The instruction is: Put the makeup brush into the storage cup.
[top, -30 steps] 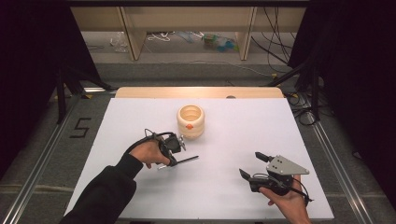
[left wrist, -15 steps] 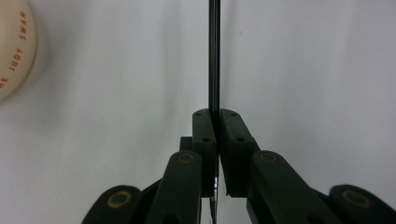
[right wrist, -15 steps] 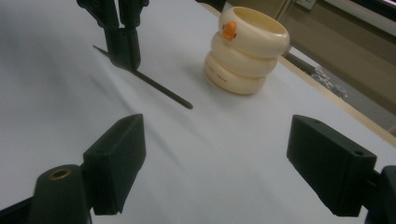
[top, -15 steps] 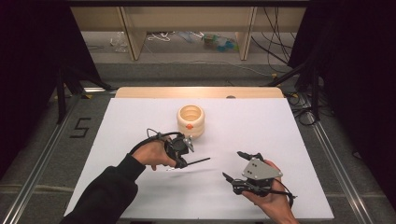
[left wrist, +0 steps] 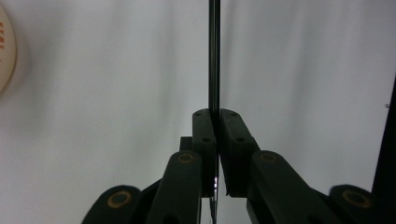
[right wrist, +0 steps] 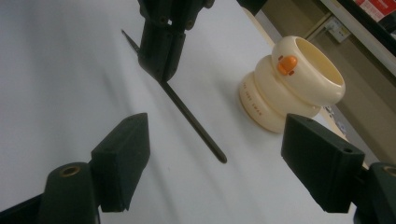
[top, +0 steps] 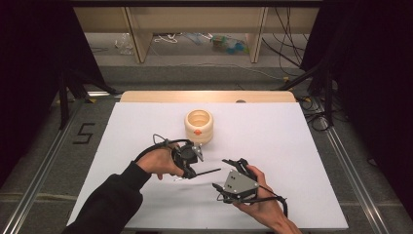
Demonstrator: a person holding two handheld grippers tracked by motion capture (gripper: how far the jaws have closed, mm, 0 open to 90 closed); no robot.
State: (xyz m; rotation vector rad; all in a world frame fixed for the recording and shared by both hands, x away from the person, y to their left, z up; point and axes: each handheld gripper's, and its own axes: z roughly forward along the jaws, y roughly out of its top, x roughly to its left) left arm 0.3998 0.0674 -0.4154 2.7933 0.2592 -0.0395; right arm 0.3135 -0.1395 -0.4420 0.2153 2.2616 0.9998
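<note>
Right gripper view is showing my left gripper pinching a thin black rod above the white surface, near the cream duck-faced cup. I am bringing my right gripper, fingers spread wide, toward the rod's free end; I judge centring them first is preventing a knock.

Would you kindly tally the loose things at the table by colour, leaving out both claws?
Cream: 1, the duck-faced cup, standing on the white table.
Black: 1, the thin rod, gripped in the left claw.
Total: 2.
</note>
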